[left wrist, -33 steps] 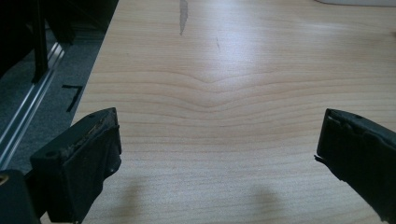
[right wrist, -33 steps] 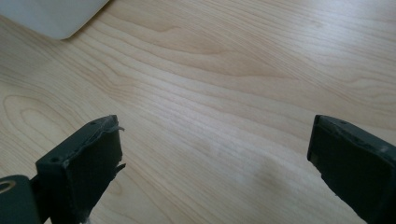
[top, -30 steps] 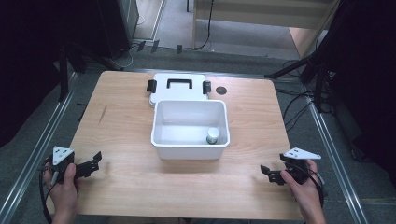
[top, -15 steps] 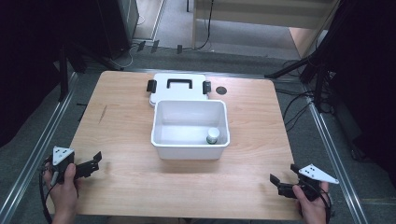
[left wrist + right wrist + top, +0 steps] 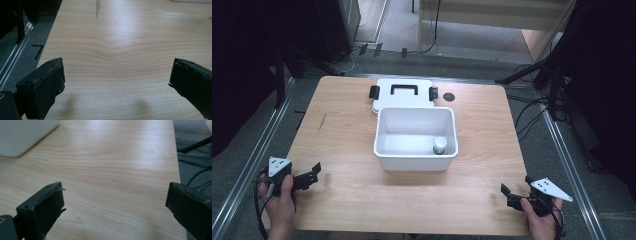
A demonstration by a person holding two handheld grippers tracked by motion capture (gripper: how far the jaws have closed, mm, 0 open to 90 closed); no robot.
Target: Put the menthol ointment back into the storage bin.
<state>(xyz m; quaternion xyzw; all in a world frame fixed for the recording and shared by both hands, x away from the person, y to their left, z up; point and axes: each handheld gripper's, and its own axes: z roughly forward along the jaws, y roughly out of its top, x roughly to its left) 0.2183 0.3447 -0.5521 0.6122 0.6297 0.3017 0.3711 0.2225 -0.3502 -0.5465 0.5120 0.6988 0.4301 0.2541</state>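
1. Bin [image 5: 416, 152]: I take this white open box as my landmark. It stands at the middle of the desk [image 5: 347, 130], mouth up, so that things can be dropped in or lifted out from above.
2. Bottle [image 5: 440, 145]: a small pale bottle with a green cap stands upright inside the bin, in its near right corner, close against the walls. I judge it the thing the work turns on.
3. Lid [image 5: 402, 92]: it lies flat just behind the bin, black handle up and a black latch at each end. Its near edge is hidden by the bin's back rim, so I cannot tell whether the two touch. Parked there, it leaves the mouth free.
4. Left claw [image 5: 316, 172]: I hold it low over the desk, well to the near left of the bin. In the left gripper view its jaws stand spread wide with bare wood between them, pinching nothing.
5. Right claw [image 5: 506, 193]: it sits well to the near right of the bin, near the desk's front edge. The right gripper view shows its jaws spread, also empty, with a corner of the bin [image 5: 23, 135] at upper left.
6. Reading: both claws wait apart from the bin, which I judge a rest pose.
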